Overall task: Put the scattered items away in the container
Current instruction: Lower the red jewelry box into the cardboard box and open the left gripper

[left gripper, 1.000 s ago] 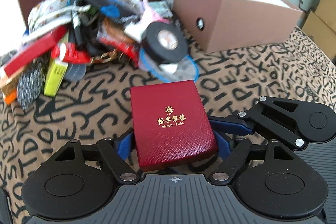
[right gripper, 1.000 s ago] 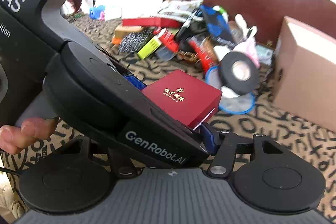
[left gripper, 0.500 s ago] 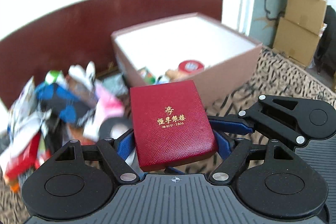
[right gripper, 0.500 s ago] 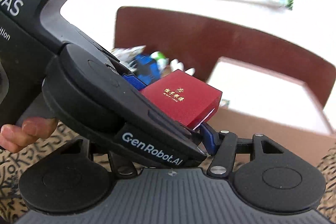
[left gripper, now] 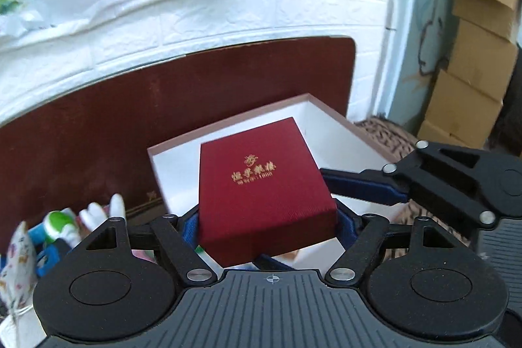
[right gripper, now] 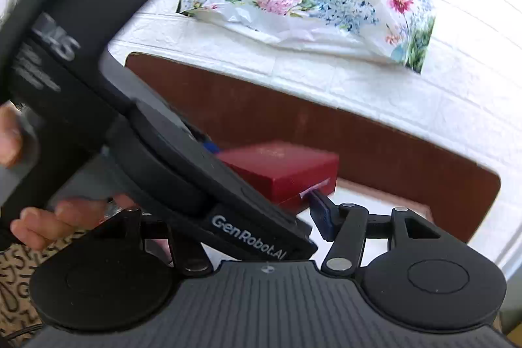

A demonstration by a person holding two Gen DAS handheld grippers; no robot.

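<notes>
**Task status**
- Red jewellery box: lifted, tilted, held above the open cardboard container, over its near part. Not yet released inside.
- Left gripper: clamped on the jewellery box across its near sides, blue pads against both flanks. Jaws just eased slightly wider, with the box between them.
- Right gripper: one blue finger set against the box's corner. Opposite finger hidden behind the left gripper's body, so grip state cannot be told.
- Remaining: loose items and a patterned packet left of the container, only partly in view. Extent of the pile not determinable here.
- Container contents: mostly masked by the box. Possibly a few small things below it.

**Edges and clearance**
- White inner walls of the container visible behind and to the right of the box, with open room there.
- Near rim hidden under both grippers. Judged the main snag point during lowering.
- Brown headboard directly behind the container. Little room beyond the far rim.
- Stacked cartons well apart, right of the container.
</notes>
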